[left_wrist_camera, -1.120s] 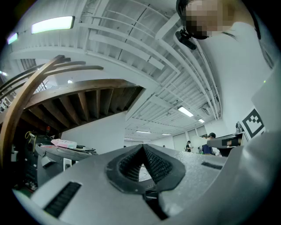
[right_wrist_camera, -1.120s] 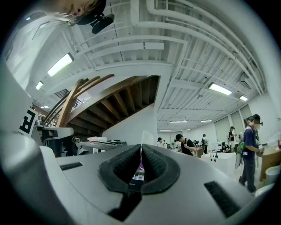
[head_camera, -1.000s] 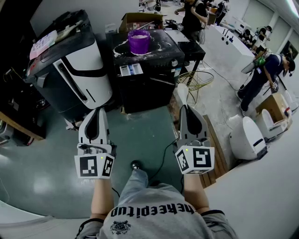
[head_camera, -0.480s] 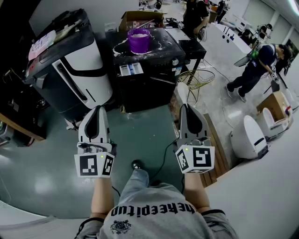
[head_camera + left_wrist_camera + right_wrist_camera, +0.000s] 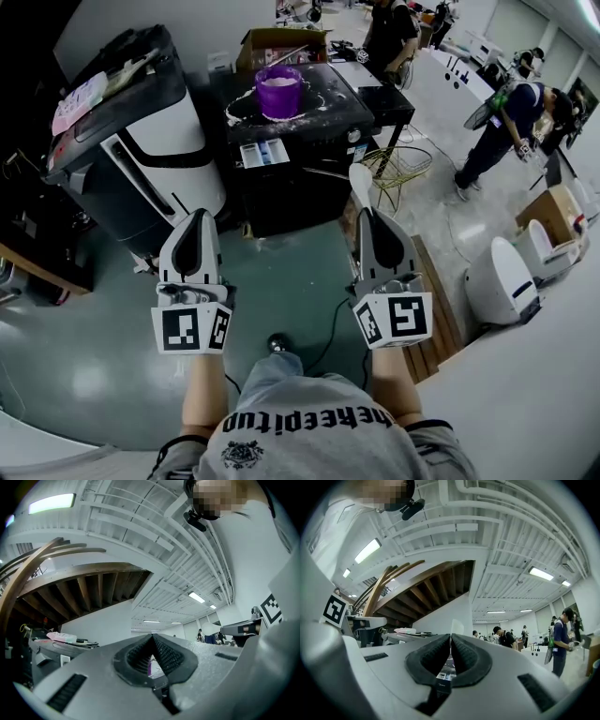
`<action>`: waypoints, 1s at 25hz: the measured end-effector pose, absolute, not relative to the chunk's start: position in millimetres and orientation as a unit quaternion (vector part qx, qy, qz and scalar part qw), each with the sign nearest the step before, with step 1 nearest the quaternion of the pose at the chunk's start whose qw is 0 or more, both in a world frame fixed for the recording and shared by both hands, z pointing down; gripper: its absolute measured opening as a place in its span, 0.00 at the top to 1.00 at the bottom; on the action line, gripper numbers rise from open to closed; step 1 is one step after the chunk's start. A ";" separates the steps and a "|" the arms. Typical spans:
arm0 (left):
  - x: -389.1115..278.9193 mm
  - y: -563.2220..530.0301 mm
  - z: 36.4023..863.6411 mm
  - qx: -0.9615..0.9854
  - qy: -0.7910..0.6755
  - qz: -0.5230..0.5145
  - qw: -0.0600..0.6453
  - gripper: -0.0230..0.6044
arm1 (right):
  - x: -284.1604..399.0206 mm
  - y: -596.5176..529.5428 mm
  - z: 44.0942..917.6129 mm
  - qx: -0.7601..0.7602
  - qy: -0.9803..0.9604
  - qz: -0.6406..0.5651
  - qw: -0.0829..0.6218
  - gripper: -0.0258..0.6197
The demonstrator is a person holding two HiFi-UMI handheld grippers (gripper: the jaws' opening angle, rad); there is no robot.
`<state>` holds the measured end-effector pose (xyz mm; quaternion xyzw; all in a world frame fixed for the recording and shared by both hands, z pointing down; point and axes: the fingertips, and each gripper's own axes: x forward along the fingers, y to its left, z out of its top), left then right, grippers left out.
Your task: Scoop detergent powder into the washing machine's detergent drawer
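Right gripper (image 5: 367, 217) has its jaws pinched shut on the handle of a white scoop (image 5: 360, 180), with the bowl end sticking out past the tips. In the right gripper view the scoop is just a thin white blade (image 5: 457, 626) coming up out of the seam between the pads. Can't tell if there's anything in the bowl. Left gripper (image 5: 195, 217) is closed too, tips meeting, and there's nothing in it. Both are held out over the green floor, well short of the machine.

Straight ahead is the black washing machine (image 5: 300, 192). A purple tub of powder (image 5: 279, 91) sits on its lid, with a fair bit of white powder spilled around it. The detergent drawer (image 5: 262, 151) is pulled out at the top of the front, just below and a bit left of the tub. You can see its white and blue compartments.

So I'd call this the walk-up, with no scooping done yet.

How I'd do the step:
- Go into the tub shallow and don't heap it, since that lid shows how easily this stuff spills.
- The grip is on a skinny handle, so the bowl could roll. Keep it level and move slowly on the short drop to the drawer.
- The free left gripper could steady the tub.
- I can't tell from here which compartment takes powder.
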<state>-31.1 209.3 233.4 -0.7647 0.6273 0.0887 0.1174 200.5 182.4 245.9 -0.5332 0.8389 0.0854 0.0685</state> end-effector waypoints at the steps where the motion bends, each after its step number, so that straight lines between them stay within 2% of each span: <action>1: -33.3 202.3 232.4 -0.765 0.627 0.089 0.118 0.96 | 198.0 176.1 246.7 -0.536 0.837 0.090 0.064 0.95; 12: -54.1 130.6 229.2 -0.781 0.606 0.090 0.125 0.96 | 175.2 109.0 254.0 -0.568 0.816 0.096 0.052 0.95; 25: -77.5 94.9 237.4 -0.793 0.589 0.091 0.124 0.96 | 147.2 85.6 259.4 -0.558 0.823 0.070 0.080 0.95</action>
